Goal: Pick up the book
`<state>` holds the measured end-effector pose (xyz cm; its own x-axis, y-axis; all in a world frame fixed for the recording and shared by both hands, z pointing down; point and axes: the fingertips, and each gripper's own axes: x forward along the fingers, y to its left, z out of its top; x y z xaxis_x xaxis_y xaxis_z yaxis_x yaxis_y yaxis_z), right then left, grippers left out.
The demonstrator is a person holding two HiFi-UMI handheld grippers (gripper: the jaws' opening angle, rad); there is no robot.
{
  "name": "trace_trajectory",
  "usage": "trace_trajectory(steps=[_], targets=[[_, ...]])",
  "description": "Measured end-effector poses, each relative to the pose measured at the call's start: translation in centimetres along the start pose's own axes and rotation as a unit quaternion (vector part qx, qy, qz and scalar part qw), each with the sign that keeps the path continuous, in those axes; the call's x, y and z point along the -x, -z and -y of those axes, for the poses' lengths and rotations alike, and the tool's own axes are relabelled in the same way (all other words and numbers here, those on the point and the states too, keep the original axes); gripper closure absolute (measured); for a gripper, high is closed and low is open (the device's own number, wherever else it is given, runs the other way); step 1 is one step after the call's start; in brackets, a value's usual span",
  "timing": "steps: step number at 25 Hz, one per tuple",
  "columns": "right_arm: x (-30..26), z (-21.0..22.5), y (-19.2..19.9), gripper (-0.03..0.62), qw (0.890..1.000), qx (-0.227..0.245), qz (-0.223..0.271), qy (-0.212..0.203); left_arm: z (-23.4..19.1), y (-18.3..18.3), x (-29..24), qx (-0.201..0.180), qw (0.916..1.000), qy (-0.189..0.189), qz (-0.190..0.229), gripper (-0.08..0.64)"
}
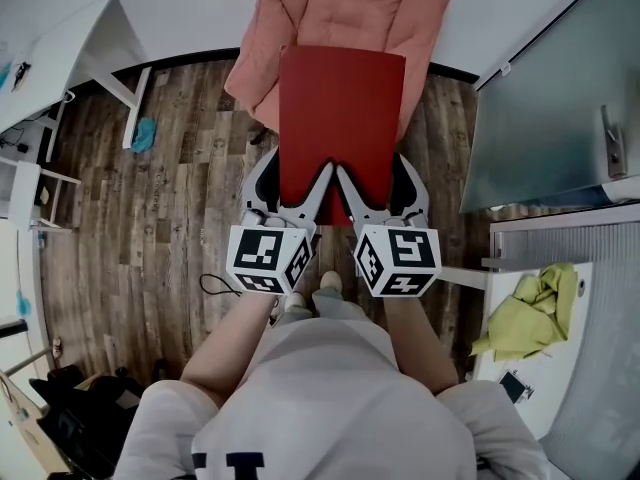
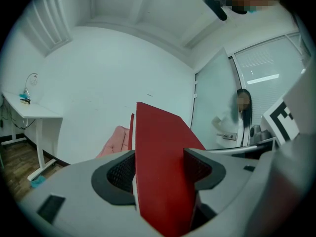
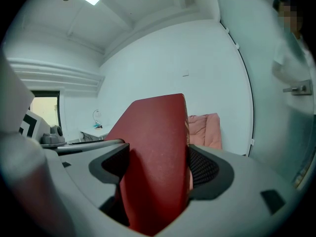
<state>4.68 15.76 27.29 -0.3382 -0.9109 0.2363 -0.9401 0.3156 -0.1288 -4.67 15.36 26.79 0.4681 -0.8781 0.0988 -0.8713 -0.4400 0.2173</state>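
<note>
Book [image 1: 340,118], red and closed, hangs clear above the wooden floor [image 1: 170,188]. The left gripper [image 1: 297,173] and right gripper [image 1: 374,173] sit side by side, each clamped on its near edge. It hides part of the pink armchair [image 1: 340,8] beyond. A white desk [image 1: 70,48] stands far left, and a yellow-green cloth [image 1: 525,308] lies near right.

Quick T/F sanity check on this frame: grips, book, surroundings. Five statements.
1. The left gripper is shut on the book. True.
2. The right gripper is open and empty. False: it is shut on the book too.
3. The book is blue. False: it is red.
4. A pink chair stands beyond the book. True.
5. The cloth lies on the wood floor. False: it lies on a white surface at the right.
</note>
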Motion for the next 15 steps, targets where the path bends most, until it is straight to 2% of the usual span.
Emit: trace_trajectory(steps=[15], targets=[[0.32,0.62,0.33,0.213,1.000,-0.011,-0.002,-0.003,0.66,0.28,-0.10,-0.003,1.0000,-0.004,-0.005,0.268]])
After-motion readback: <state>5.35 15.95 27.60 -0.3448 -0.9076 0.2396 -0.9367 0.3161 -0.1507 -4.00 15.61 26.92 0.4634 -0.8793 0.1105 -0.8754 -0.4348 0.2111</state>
